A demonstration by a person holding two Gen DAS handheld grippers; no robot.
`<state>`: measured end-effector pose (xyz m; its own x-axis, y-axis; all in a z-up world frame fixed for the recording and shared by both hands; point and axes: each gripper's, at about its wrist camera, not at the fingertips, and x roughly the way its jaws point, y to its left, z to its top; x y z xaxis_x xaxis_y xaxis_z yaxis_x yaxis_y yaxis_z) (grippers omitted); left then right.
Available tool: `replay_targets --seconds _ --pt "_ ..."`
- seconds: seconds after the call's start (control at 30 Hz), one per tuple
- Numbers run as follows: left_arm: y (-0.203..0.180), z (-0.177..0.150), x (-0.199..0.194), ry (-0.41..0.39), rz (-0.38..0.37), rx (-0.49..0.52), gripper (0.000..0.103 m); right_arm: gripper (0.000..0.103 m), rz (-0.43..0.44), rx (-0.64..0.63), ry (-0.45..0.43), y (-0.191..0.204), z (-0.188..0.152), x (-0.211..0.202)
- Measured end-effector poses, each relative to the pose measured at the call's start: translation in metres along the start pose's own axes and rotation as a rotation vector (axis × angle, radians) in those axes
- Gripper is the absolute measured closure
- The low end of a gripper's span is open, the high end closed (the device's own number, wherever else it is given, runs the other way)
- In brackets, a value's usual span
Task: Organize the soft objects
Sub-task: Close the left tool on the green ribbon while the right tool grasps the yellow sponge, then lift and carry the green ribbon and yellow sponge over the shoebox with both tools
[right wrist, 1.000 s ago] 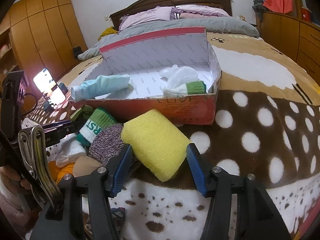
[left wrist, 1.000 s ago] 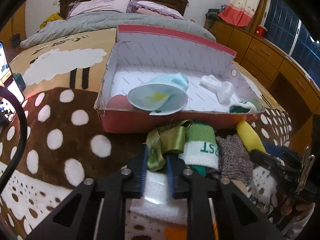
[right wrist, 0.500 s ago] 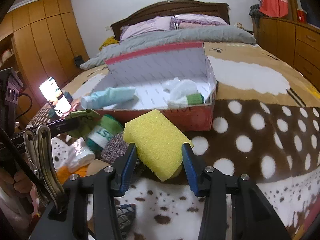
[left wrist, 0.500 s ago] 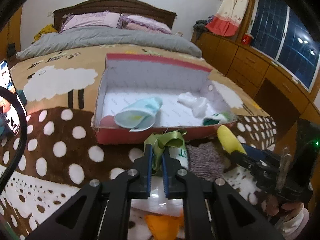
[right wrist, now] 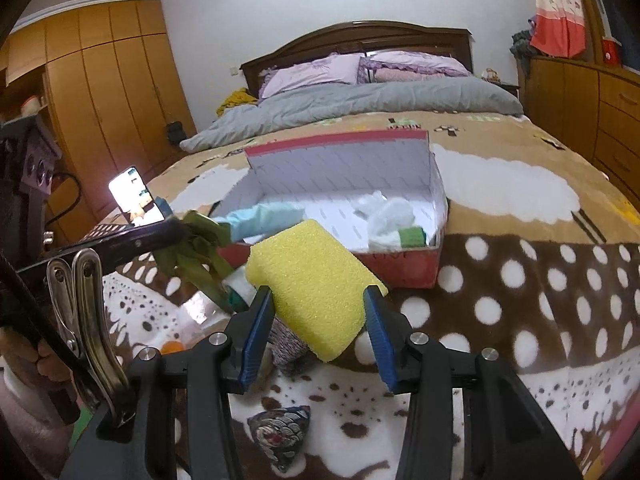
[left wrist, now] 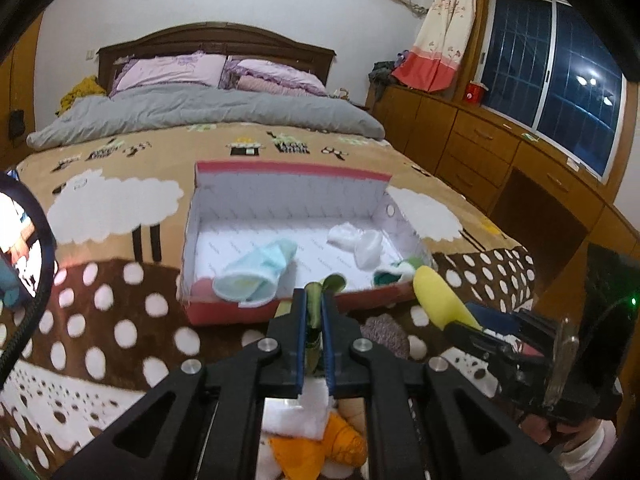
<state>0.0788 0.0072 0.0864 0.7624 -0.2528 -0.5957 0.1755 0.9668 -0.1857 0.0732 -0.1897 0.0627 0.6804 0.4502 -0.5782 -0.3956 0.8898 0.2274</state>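
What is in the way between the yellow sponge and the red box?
Nothing visible blocks it. The right gripper holds the yellow sponge just in front of the red box, whose low front wall is all it must clear.

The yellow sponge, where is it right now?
In the right wrist view, the yellow sponge sits between the right tongs, lifted just in front of the red box, right of the green ribbon.

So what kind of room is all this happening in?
A home bedroom, most likely: a large bed with pillows against a wooden headboard, and tall wooden wardrobes along the wall.
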Motion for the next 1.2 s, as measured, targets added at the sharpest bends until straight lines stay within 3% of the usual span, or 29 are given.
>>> replay_targets --seconds 0.47,0.83,1.2 --pt "-0.013 0.056 0.001 -0.078 0.017 0.058 0.096 0.057 -0.016 -0.033 -0.045 -0.001 0.030 -0.005" --pt "-0.006 0.083 0.036 -0.053 0.067 0.074 0.096 0.057 -0.042 -0.081 -0.081 0.002 0.060 0.003" --pt "0.010 0.096 0.073 -0.002 0.094 0.060 0.096 0.057 -0.047 -0.090 -0.062 0.001 0.078 0.029"
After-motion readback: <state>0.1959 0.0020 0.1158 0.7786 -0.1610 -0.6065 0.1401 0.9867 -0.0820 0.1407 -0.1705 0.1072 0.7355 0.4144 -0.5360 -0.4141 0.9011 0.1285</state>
